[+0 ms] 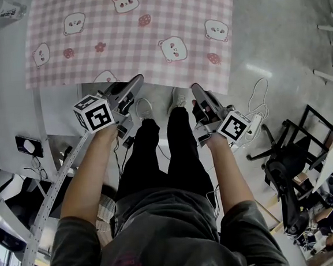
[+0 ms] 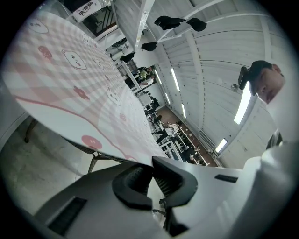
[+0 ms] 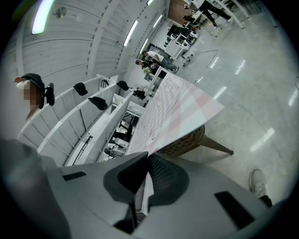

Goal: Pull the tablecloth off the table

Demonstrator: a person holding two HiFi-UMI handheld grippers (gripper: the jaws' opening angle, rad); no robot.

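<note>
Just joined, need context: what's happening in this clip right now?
A standing person holds a gripper in each hand. The left gripper and right gripper are both shut on the near edge of the pink checked bear-print tablecloth. The cloth lies spread over the wicker-based table, not yet pulled off.

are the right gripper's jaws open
No, the right gripper has its jaws shut on the near edge of the cloth.
</note>
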